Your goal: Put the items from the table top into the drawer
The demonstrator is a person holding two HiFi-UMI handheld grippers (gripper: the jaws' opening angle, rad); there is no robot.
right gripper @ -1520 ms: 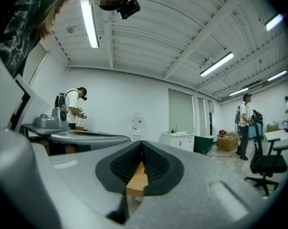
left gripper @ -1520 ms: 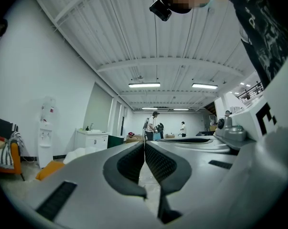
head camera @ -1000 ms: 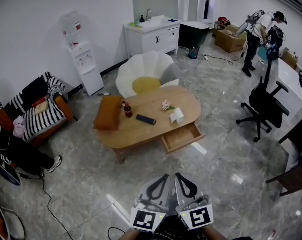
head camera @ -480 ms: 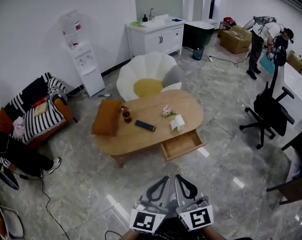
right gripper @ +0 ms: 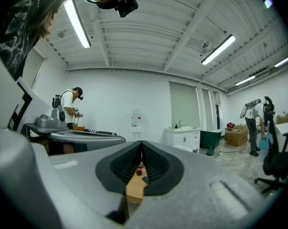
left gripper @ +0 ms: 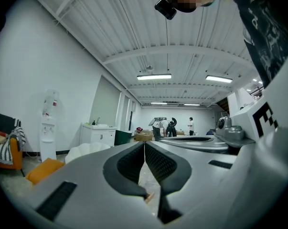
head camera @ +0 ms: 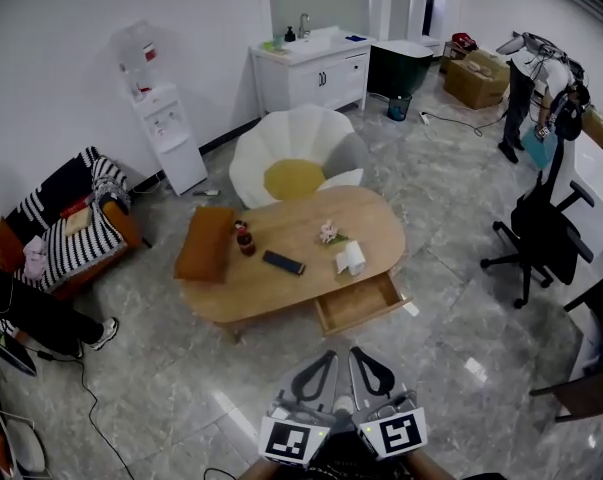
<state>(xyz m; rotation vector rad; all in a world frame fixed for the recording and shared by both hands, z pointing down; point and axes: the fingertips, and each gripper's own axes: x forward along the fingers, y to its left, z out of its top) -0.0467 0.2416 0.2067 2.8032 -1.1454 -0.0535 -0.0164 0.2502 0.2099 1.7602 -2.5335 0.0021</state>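
Jaws on both grippers are pressed fully shut, and nothing is held between them. The left gripper (head camera: pixel 328 358) and the right gripper (head camera: pixel 358 356) are held side by side at the bottom of the head view, pointed toward the wooden table (head camera: pixel 271 296) and well apart from it.

A black-and-white square marker (head camera: pixel 292 440) is carried on the left gripper's cube, and another marker (head camera: pixel 402 434) on the right one's — patterns only, no words.

The task's things are all laid on the table top: a dark red bottle (head camera: pixel 243 239), a black remote (head camera: pixel 283 263), a small pink flower (head camera: pixel 328 232) and a white box (head camera: pixel 352 258). An orange cushion (head camera: pixel 203 244) is laid over the table's left end. The drawer (head camera: pixel 359 304) is pulled out on the near side, just below the white box, and bare wood is seen inside it.

A white water dispenser (head camera: pixel 159 118) is stood against the wall — its red label is too small to be read.
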